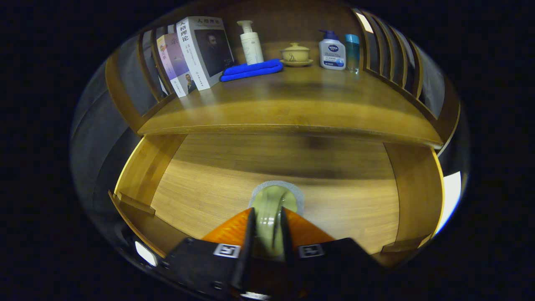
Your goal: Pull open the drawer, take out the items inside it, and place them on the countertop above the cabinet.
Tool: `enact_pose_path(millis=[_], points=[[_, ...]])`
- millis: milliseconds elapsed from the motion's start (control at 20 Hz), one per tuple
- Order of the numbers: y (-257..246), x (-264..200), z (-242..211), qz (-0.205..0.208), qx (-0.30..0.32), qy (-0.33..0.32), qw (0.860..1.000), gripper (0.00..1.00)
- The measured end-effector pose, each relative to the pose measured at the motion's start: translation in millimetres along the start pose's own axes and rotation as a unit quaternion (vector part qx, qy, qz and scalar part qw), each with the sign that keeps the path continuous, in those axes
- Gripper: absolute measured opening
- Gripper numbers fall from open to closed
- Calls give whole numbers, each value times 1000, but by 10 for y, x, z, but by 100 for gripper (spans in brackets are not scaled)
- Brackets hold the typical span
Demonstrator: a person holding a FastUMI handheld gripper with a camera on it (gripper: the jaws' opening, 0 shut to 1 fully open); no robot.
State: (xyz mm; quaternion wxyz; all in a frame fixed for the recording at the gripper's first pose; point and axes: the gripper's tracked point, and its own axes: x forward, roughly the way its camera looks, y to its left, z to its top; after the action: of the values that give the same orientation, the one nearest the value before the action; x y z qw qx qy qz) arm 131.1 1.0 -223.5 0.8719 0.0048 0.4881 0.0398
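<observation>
My gripper (267, 234) clamped on round drawer knob (273, 200). Risk: smooth knob slips from pads if pull off-axis; drawer front (334, 188) stays closed.

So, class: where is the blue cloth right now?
In the gripper view, the blue cloth lies on the countertop beyond the fingers, between the books and the lidded cup, before the white pump bottle.

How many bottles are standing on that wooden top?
3: a white pump bottle behind the blue cloth, a blue-capped white bottle right of the lidded cup, and a teal bottle beside it.
</observation>
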Motion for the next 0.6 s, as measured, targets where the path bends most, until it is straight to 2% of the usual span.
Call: enact_pose_path(millis=[50, 600], points=[[1, -3, 16, 3, 3, 1, 1000, 24], [132, -307, 232, 29, -10, -85, 996, 23]])
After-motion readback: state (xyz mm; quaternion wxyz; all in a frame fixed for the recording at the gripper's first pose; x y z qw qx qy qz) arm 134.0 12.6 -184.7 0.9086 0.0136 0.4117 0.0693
